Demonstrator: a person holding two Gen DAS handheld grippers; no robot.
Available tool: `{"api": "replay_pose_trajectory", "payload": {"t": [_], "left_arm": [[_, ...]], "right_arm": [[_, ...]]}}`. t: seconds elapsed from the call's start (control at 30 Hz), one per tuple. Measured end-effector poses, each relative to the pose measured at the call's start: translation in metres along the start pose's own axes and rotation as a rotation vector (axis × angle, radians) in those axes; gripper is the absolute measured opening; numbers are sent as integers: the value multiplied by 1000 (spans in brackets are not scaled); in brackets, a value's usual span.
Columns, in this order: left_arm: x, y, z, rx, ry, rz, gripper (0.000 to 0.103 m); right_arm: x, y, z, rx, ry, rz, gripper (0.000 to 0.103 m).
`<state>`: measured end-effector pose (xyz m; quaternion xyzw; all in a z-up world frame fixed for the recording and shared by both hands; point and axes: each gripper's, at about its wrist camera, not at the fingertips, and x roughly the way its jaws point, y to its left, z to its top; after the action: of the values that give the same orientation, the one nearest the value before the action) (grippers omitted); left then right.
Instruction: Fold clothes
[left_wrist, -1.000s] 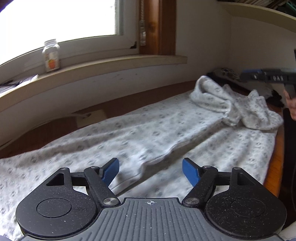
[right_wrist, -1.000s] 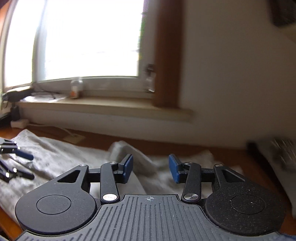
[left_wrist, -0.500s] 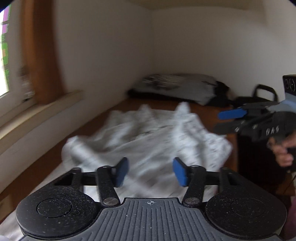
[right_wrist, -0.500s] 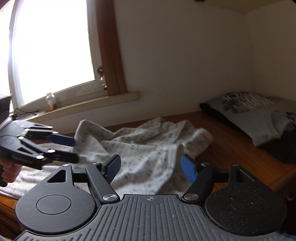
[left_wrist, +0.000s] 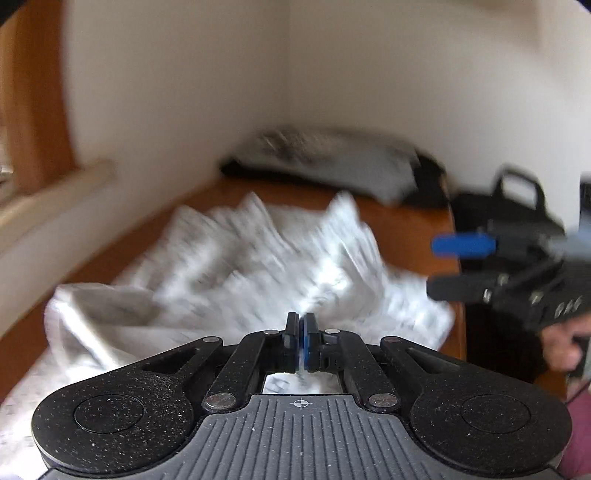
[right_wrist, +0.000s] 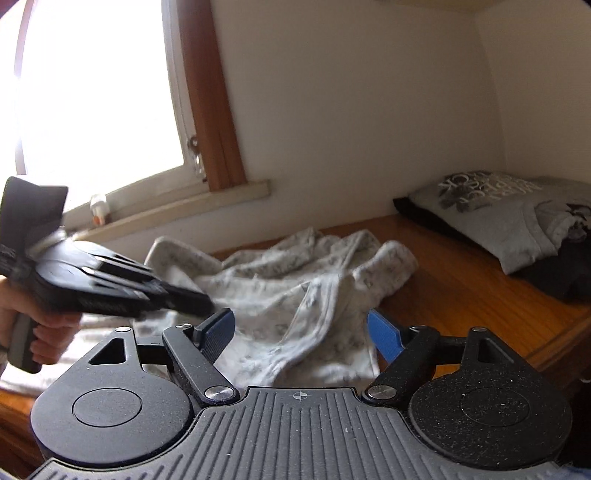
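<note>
Left wrist view: left gripper (left_wrist: 300, 332) is clamped together, seemingly pinching the white patterned garment (left_wrist: 236, 273), though blur hides the contact. Right gripper (right_wrist: 301, 332) is opening, nothing between its pads, above the garment's near edge. Garment lies crumpled along the wooden desk (right_wrist: 465, 280), folded grey clothes (right_wrist: 509, 218) at the far corner, window sill (right_wrist: 207, 199) alongside.

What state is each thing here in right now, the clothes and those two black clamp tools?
Patterned garment: crumpled, unfolded, on the wooden surface.
Grey printed shirt: lying folded on dark clothes at the far end.
Left gripper: jaws shut; whether on cloth, cannot tell.
Right gripper: jaws opening, nothing pinched, above the garment.
Bottle: upright on the windowsill.
</note>
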<state>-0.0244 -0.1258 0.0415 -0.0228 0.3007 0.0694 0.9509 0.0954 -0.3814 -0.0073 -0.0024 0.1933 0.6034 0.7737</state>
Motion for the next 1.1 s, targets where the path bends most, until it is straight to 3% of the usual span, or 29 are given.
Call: {"api": "replay_pose_trajectory", "payload": {"t": [0.07,0.27,0.53,0.6,0.73,0.77,0.8,0.87,0.93,1.0,1.1], "left_arm": [[-20,18,6,-26,-33,61,2],[-85,87,-5,-162,-113,167,2],[-103,145,-64,-288,-29,360,3],[-106,152,-72,-306,-20,390,17],[-114,151,-73,-328,-62,369,20],[-115,148,-71,-326,-71,355,26],[-118,143,-70,-315,-81,340,41],[-122,134,-67,-294,-100,309,52],[-115,122,-61,-272,-100,273,54],[-105,113,-57,-256,-87,247,69],[-88,101,-54,-229,-60,231,70]], "right_arm": [[5,0,7,10,-15,1,86],[37,20,31,-4,-25,68,86],[113,79,41,-123,87,127,89],[125,94,38,-190,113,112,90],[139,105,34,-234,159,118,92],[142,105,33,-233,169,116,92],[144,104,32,-229,176,112,92],[150,101,30,-220,193,105,93],[153,99,29,-214,213,108,93],[156,98,28,-217,232,109,94],[160,100,24,-222,260,111,94]]}}
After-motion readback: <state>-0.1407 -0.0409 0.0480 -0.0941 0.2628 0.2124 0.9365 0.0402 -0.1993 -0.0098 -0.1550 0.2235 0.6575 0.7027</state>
